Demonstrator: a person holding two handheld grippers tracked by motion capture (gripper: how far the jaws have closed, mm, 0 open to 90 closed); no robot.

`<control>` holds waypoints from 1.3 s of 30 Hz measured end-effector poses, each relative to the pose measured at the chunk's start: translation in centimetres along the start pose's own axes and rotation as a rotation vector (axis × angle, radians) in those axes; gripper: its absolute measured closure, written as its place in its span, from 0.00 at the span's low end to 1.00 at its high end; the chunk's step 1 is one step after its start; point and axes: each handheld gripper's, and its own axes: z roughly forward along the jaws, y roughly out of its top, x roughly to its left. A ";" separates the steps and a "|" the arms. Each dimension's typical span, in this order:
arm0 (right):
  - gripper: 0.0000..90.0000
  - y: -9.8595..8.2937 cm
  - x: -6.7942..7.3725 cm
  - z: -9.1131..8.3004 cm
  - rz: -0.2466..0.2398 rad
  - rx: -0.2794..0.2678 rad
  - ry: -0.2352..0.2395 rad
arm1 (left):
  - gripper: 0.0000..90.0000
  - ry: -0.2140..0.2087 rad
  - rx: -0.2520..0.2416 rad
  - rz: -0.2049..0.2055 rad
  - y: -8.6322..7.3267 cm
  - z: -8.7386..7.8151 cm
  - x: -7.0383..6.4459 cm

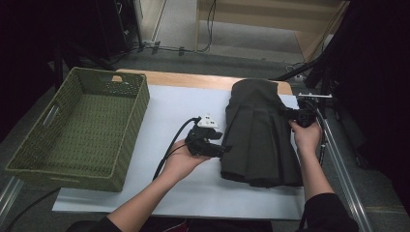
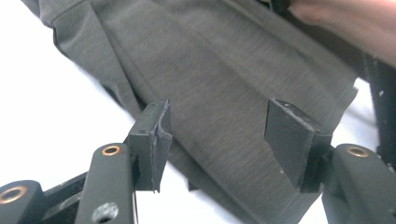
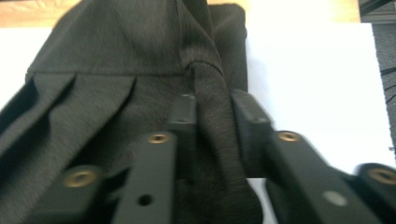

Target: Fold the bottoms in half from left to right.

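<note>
Right gripper [image 3: 212, 116] half-buried in skirt [image 3: 116, 93] fold

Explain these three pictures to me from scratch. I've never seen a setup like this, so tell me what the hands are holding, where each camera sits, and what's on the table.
No robot here: a person stands at a table and holds a hand tool with two black jaws in each hand. The high view looks down from above the person's side. The other two views come from small cameras riding on the tools, each looking along its own jaws.

On the white tabletop lies a dark pleated skirt. A green woven basket stands at the left with nothing in it.

The left gripper is at the skirt's left edge. Its jaws stand open over the cloth and grip nothing yet. The right gripper is at the skirt's right edge. Its jaws are closed on a bunched fold of the fabric.
</note>
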 end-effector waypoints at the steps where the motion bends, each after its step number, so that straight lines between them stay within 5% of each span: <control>1: 0.60 -0.1 0.1 0.0 -0.007 0.002 -0.006 | 0.45 0.006 0.003 0.004 -0.2 0.1 0.0; 3: 0.51 -0.1 0.3 -0.2 -0.023 0.004 -0.030 | 0.45 0.011 0.011 0.007 -0.6 0.2 0.1; 7: 0.49 -0.1 0.5 -1.5 -0.050 -0.001 -0.059 | 0.45 0.016 0.018 -0.006 -1.2 0.3 0.3; 19: 0.56 -2.6 2.0 -3.7 -0.135 -0.011 -0.043 | 0.41 -0.014 0.039 -0.052 -2.1 1.2 0.6; 31: 0.54 -4.6 2.5 -4.8 -0.146 -0.017 0.009 | 0.38 -0.007 0.060 -0.024 -2.8 2.3 0.0; 39: 0.51 -6.6 3.1 -5.1 -0.185 0.006 -0.006 | 0.38 -0.009 0.081 -0.029 -3.6 3.8 -0.2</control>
